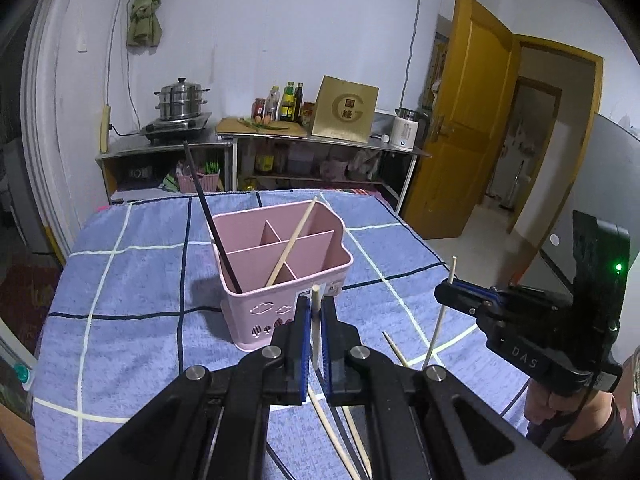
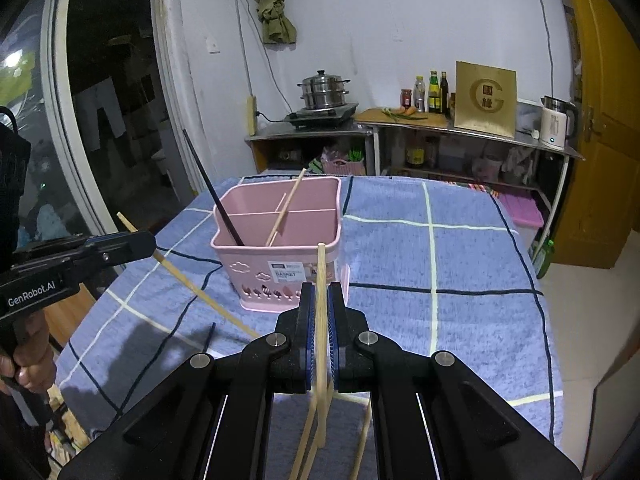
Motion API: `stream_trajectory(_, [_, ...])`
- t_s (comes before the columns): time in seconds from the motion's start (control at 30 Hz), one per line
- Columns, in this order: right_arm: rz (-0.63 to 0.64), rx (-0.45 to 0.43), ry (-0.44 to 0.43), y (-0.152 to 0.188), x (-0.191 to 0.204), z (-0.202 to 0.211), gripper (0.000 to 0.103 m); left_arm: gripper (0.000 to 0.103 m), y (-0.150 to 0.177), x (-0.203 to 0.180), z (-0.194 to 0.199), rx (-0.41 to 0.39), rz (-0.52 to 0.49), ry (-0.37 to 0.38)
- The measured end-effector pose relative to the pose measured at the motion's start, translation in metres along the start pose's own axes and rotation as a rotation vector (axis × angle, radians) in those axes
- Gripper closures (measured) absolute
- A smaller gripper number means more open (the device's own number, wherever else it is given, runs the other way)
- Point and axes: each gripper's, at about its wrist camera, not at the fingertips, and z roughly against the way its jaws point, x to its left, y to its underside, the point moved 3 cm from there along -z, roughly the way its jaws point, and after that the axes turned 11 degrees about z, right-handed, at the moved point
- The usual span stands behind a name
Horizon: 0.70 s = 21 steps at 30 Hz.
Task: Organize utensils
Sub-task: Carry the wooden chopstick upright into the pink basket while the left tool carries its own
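— Blue checked cloth covers the tabletop (image 2: 472, 264), with a kitchen shelf and a steamer pot (image 1: 182, 100) far behind. What lies nearest?

— Loose wooden chopsticks (image 1: 340, 440) on the cloth, under the left gripper (image 1: 316, 312), running away from the camera. In the right wrist view more of them (image 2: 308, 452) lie below the right gripper (image 2: 321, 300).

— And the grippers?

— Both are closed down narrow, each clamped on one pale chopstick. The left chopstick (image 1: 316, 300) stands nearly upright between the blue pads in its own view, its blunt end just above them. From the right wrist view the same stick (image 2: 192, 284) slants from upper left down to the right. The right chopstick (image 2: 321, 320) is also near vertical, tip up, its lower end hanging below the fingers; seen from the left it is a thin upright stick (image 1: 442, 312).

— Who holds them?

— A person's hand (image 2: 30, 364) grips the left handle; another hand (image 1: 560, 404) grips the right.

— The container?

— A pink divided basket (image 1: 280, 280) stands just beyond both grippers. Its near left compartment holds a black chopstick (image 1: 212, 220) leaning far left. A wooden chopstick (image 1: 292, 236) leans to the far right from a near compartment. The other compartments look bare.
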Motion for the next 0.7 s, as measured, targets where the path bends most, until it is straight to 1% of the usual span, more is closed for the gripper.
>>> stream_trajectory(0.4, [0.02,-0.052,-0.008,-0.013,0.007,0.016,0.097,0.099,-0.006,-0.004,0.012,-0.002,-0.013,0.014])
stream_trajectory(0.57, [0.04,-0.07,-0.009,-0.027,0.014,0.016,0.097,0.099,-0.023,-0.006,0.018,-0.016,-0.026,0.018])
stream_trajectory(0.7, [0.037,-0.101,-0.012,-0.044,0.016,0.016,0.097,0.099,-0.047,-0.008,0.027,-0.053,-0.022,0.025])
